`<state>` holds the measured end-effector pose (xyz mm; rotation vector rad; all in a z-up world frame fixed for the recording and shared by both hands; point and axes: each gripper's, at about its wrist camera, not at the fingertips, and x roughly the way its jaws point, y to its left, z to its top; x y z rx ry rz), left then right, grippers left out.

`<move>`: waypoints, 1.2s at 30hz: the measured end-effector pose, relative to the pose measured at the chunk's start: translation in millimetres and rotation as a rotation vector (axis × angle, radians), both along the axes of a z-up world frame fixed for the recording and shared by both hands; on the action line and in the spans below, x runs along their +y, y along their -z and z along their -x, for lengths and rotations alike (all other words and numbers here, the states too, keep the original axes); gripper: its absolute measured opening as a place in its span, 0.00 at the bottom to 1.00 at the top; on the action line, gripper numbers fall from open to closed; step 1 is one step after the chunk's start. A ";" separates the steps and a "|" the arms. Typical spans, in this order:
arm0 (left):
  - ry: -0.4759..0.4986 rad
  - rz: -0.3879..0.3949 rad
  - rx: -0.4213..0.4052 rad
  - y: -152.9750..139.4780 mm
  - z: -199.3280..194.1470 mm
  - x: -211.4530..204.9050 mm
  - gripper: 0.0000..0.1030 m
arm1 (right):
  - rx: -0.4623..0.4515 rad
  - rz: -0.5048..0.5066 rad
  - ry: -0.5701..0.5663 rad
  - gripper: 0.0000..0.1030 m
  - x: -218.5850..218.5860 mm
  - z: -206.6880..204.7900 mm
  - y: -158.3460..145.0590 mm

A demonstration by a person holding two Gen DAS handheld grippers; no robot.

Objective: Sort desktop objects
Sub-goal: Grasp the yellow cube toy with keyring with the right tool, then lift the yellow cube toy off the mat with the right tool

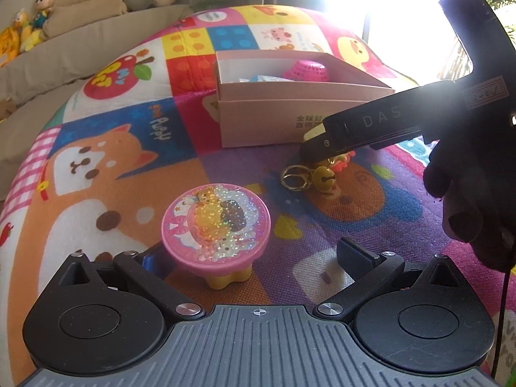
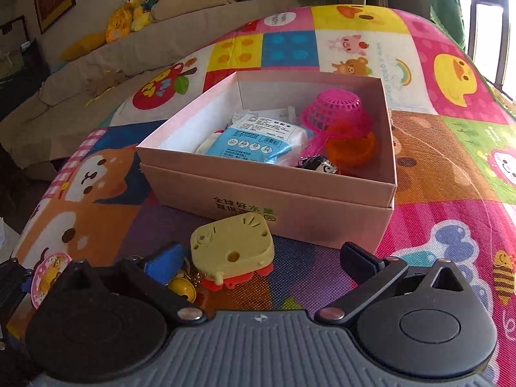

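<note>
Toys lie loose on the patterned mat (image 2: 451, 148) before the pink box (image 2: 290, 190), which already holds a packet, small baskets and a figure. At lower centre of the left view, the left gripper (image 1: 254, 258) stands wide open around the pink glitter toy (image 1: 215, 222), apparently not yet pressing it. At lower centre of the right view, the right gripper (image 2: 258, 261) is also open, empty, straddling the yellow toy (image 2: 232, 246) and bell (image 2: 185, 288). Best to centre each toy between the fingers before closing.
</note>
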<state>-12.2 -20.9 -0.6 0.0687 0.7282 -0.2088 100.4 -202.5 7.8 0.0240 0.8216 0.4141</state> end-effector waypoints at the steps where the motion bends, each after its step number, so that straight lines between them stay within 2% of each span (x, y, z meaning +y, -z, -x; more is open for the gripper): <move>1: 0.000 0.001 0.000 -0.1 0.0 0.0 1.00 | 0.029 -0.036 -0.019 1.00 0.5 0.2 0.0; 3: 0.000 0.002 0.000 -0.1 0.1 -0.1 1.00 | 0.070 -0.135 -0.081 1.00 -1.9 6.4 -3.9; 5: 0.000 0.003 0.000 -0.1 0.1 0.1 1.00 | 0.056 -0.169 -0.110 1.00 -3.1 14.5 -12.2; 10: -0.001 0.010 -0.001 -0.4 0.1 0.4 1.00 | -0.114 -0.001 -0.067 1.00 -3.3 29.3 -25.6; 11: -0.001 0.010 -0.001 -0.4 0.0 0.4 1.00 | -0.126 0.030 -0.066 1.00 -4.2 28.4 -25.0; 15: 0.000 0.007 0.000 -0.3 -0.2 0.6 1.00 | -0.090 0.037 -0.066 1.00 -10.5 16.0 -17.5; 19: -0.001 0.007 0.000 -0.4 -0.2 0.6 1.00 | -0.003 -0.041 -0.082 1.00 -4.0 2.2 -8.2; 21: -0.001 0.007 -0.001 -0.4 -0.2 0.8 1.00 | 0.029 -0.104 -0.141 1.00 3.8 4.9 -8.9; 24: -0.001 0.008 -0.001 -0.5 -0.1 1.0 1.00 | -0.019 -0.136 -0.248 1.00 14.7 22.4 -20.3; 27: -0.001 0.008 0.000 -0.5 0.1 1.3 1.00 | -0.118 -0.063 -0.227 1.00 21.2 35.3 -31.3; 30: -0.001 0.008 0.000 -0.6 0.2 1.6 1.00 | -0.205 0.120 -0.168 0.86 32.3 35.2 -28.5; 32: -0.001 0.009 -0.001 -0.6 0.2 1.6 1.00 | -0.194 0.169 -0.162 0.76 35.1 28.7 -21.4; 36: 0.000 0.007 0.000 -0.5 0.4 1.6 1.00 | -0.160 0.178 -0.151 0.73 35.2 15.7 -8.3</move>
